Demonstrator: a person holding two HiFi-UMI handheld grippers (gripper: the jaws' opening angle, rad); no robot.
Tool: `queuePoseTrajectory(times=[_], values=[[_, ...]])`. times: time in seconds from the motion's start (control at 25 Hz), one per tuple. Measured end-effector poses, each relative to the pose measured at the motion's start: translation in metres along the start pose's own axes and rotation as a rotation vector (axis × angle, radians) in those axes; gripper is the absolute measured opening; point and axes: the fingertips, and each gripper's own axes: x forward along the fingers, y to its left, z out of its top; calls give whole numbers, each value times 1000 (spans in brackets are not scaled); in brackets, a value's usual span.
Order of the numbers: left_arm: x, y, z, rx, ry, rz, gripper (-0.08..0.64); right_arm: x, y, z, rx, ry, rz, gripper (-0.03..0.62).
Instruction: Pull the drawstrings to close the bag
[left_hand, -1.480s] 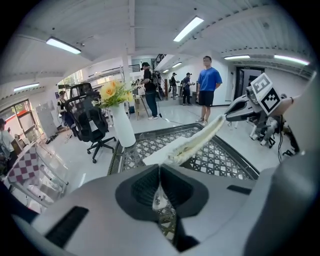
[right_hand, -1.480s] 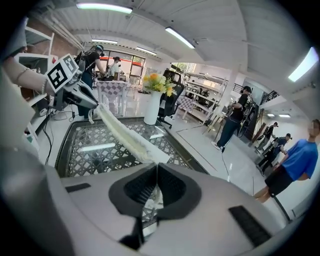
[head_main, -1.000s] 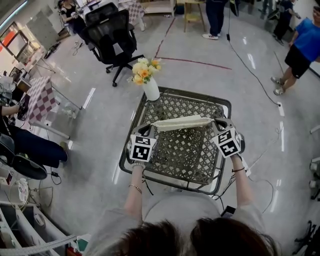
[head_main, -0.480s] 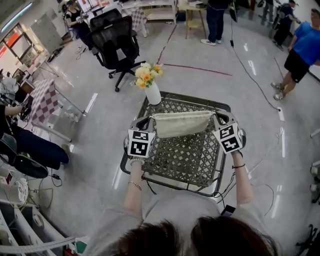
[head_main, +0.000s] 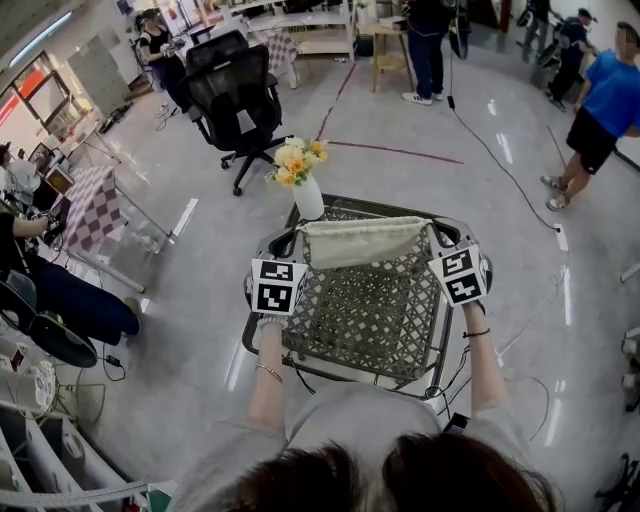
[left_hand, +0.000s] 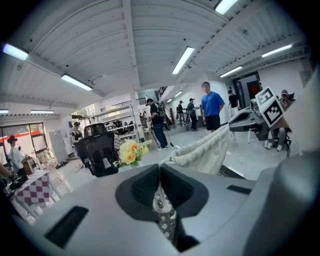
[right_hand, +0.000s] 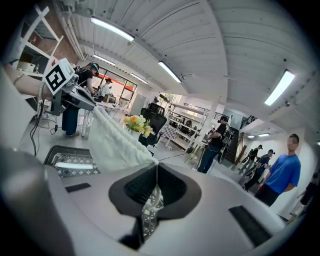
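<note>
A cream drawstring bag (head_main: 365, 243) hangs stretched between my two grippers above the lattice table (head_main: 262, 338). My left gripper (head_main: 296, 240) is shut on the drawstring at the bag's left end. My right gripper (head_main: 438, 233) is shut on the drawstring at its right end. In the left gripper view the jaws (left_hand: 159, 169) pinch a white cord (left_hand: 159, 201), and the bag's gathered top (left_hand: 204, 151) runs off toward the other gripper (left_hand: 261, 113). The right gripper view shows its jaws (right_hand: 156, 167) closed on the cord (right_hand: 151, 201), with the bag (right_hand: 114, 142) leading to the left gripper (right_hand: 69, 89).
A white vase of yellow and orange flowers (head_main: 303, 178) stands at the table's far left corner, close to the bag's left end. A black office chair (head_main: 232, 95) is beyond it. People stand at the far side of the room (head_main: 603, 105). Cables lie on the floor at the right.
Both grippers have risen and moved a little away from me with the bag. The bag, a thin flat strip before, now hangs down with more of its face showing.
</note>
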Motion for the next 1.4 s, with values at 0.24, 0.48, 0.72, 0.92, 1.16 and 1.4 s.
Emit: queuePoseTrajectory(times=[0.24,0.48,0.72,0.92,1.16,1.4], values=[[-6,6,19,8,-45,22,32,-5,-9,19,-14,-28,-31,26],[-15,7,29,5,-78,29,32,-11,-13,31,4,-88,-23,26],[-26,8,45,0,-115,43,32,-25,-23,45,61,-138,-53,26],[-30,10,46,-28,-132,77,32,-30,-31,45,132,-154,-112,25],[-33,11,41,-71,-138,84,32,-33,-33,40,219,-172,-137,25],[-36,10,39,-114,-140,96,32,-38,-38,40,270,-177,-156,25]])
